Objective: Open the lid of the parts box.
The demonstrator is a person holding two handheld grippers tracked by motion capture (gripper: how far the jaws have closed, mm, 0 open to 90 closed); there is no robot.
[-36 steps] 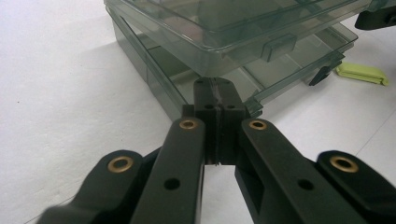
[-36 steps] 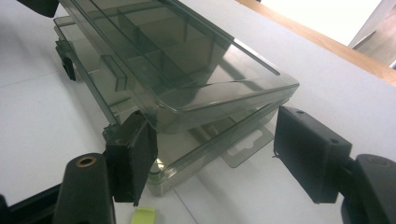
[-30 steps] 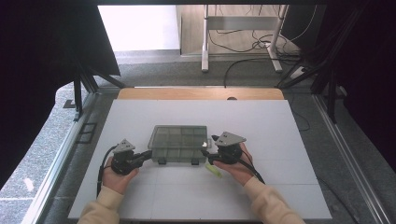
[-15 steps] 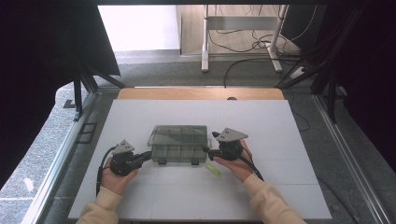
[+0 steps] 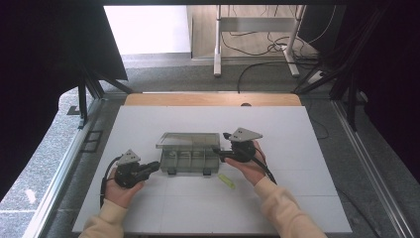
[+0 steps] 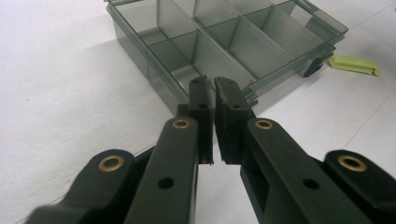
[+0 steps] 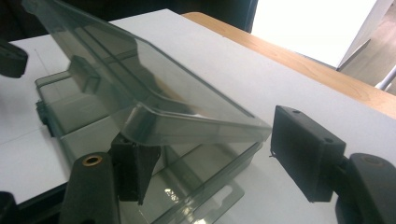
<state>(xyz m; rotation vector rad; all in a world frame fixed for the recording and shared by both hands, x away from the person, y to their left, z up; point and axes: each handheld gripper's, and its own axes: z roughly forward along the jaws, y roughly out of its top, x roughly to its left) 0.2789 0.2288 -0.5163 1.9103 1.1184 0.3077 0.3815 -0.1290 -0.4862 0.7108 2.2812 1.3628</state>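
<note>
- Two handheld black two-jaw grippers flank one smoky transparent plastic compartment box [image 5: 189, 153], which sits on the white table top [image 5: 297, 208] nearer the person's edge than the far wooden edge.
- Left of the box, the left gripper [image 5: 154, 167] lies low at the box's near left corner; in the left gripper view its jaws stand nearly pressed together with a thin slit between them and nothing in it, having just been opening a little, their tips just in front of the box wall.
- The box's divided compartments [image 6: 219, 42] look bare, and its hinged clear lid [image 7: 154, 93] is tilted up.
- Right of the box, the right gripper [image 5: 218, 152] has its jaws spread wide, one under the raised lid's corner, the other apart beyond the box's end.
- Just off the box's near right corner lies a small flat yellow-green plastic piece [image 5: 226, 181].
</note>
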